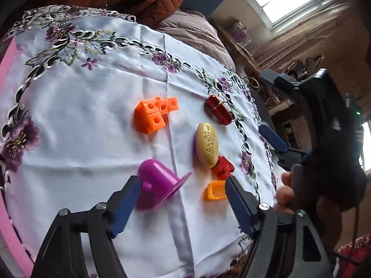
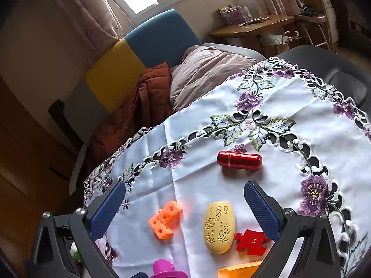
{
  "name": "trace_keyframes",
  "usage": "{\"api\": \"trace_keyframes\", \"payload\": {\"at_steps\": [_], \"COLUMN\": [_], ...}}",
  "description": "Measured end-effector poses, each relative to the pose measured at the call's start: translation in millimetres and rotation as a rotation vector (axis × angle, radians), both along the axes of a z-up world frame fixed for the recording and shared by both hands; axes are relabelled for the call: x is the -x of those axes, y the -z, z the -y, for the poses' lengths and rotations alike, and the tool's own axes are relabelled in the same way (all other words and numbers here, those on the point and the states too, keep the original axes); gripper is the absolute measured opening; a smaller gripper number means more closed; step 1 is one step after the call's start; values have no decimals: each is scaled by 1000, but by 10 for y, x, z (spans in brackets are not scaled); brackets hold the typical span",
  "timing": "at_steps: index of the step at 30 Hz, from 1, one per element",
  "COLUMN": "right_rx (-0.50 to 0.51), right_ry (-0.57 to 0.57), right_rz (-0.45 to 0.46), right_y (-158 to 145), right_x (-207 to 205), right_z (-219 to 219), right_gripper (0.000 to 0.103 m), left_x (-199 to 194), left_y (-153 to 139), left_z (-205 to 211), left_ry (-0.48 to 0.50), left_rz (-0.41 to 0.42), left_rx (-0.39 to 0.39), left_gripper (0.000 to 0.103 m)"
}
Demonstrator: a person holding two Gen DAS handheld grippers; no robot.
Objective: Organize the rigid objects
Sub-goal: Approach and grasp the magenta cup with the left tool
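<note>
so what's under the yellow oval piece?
The yellow oval piece lies on the white embroidered tablecloth. A purple edge shows beneath it in the left wrist view. The red puzzle piece sits at its end; any overlap is hidden.

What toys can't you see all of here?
- Purple hat toy: right wrist view, cut off by the bottom edge.
- Small orange tray: right wrist view, bottom edge and tongs finger hide most.
- Red puzzle piece: left wrist view, partly behind the yellow oval case.
</note>
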State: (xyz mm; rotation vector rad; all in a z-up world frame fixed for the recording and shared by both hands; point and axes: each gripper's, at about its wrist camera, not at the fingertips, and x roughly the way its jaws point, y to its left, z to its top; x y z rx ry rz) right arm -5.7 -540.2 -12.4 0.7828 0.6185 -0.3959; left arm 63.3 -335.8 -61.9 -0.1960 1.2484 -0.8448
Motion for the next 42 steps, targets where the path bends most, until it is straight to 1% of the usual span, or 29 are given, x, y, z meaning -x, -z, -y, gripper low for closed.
{"api": "trace_keyframes", "payload": {"at_steps": [5, 7, 8, 9, 10, 14, 19, 23, 24, 25, 27, 33, 35, 37, 39, 42], "right_rx": [-13, -15, -15, -17, -24, -43, -73, -128, -152, -179, -222, -306, -327, -342, -340, -342], "right_ry": [-4, -7, -7, -6, -6, -6, 20, 78, 98, 118, 153, 228, 235, 232, 226, 213], "right_rz": [15, 17, 18, 17, 16, 12, 14, 26, 34, 42, 54, 55, 46, 38, 38, 38], "right_y": [-6, -6, -5, 0, 10, 38, 73, 137, 163, 193, 242, 369, 416, 448, 449, 451], "right_x": [2, -1, 0, -1, -6, -9, 28, 117, 151, 188, 246, 355, 352, 338, 328, 310], "right_z": [3, -2, 1, 4, 9, 31, 95, 215, 256, 298, 365, 489, 509, 513, 506, 496], "right_gripper": [103, 103, 103, 103, 103, 103, 103, 103, 103, 103, 103, 103, 103, 103, 103, 103], "left_x": [9, 30, 42, 37, 26, 31, 96, 201, 227, 243, 256, 205, 189, 196, 220, 242], "left_y": [186, 202, 189, 194, 207, 202, 170, 154, 162, 187, 214, 207, 216, 189, 165, 118], "left_z": [170, 216, 227, 236, 222, 176, 62, -139, -192, -225, -290, -304, -326, -334, -331, -362], "left_ry": [11, 34, 45, 57, 64, 98, 136, 147, 143, 141, 131, 115, 109, 111, 114, 109], "left_rz": [-6, 31, 48, 48, 47, 88, 170, 231, 246, 256, 280, 251, 222, 214, 222, 195], "left_rx": [-75, -97, -111, -122, -125, -133, -166, -179, -184, -198, -187, -160, -140, -138, -151, -125], "left_gripper": [77, 72, 67, 56, 54, 53, 52, 52, 43, 28, 26, 25, 28, 38, 40, 43]}}
